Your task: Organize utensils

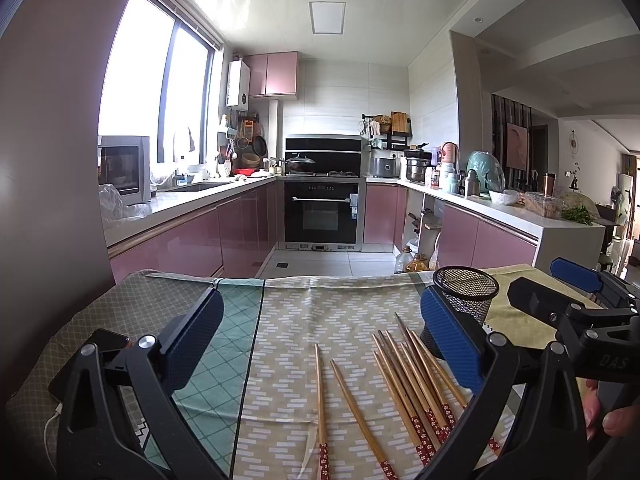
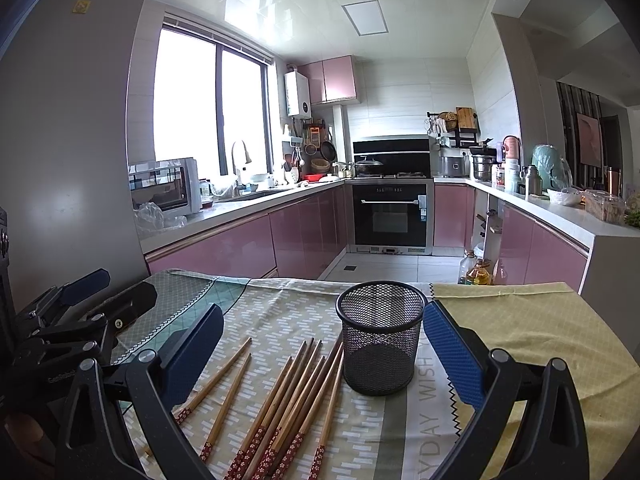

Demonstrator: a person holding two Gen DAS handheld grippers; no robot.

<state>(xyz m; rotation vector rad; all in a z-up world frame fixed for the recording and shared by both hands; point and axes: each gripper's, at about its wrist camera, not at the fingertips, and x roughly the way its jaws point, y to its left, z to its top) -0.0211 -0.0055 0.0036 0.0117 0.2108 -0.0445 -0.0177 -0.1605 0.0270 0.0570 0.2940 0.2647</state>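
On the tabletop (image 2: 520, 320), from the left, the left gripper (image 1: 320, 340) hangs with fingers wide and empty over two stray chopsticks (image 1: 340, 400), beside the main chopstick bunch (image 2: 292, 404). Right of these stands the mesh holder (image 2: 380, 340), seemingly empty, with the right gripper (image 2: 320, 344) also wide and empty; the sorting looks barely begun

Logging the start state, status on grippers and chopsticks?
Left hand-held gripper open, right hand-held gripper open, both empty. Chopsticks loose on tablecloth, mesh cup upright, empty. Nothing blocking.
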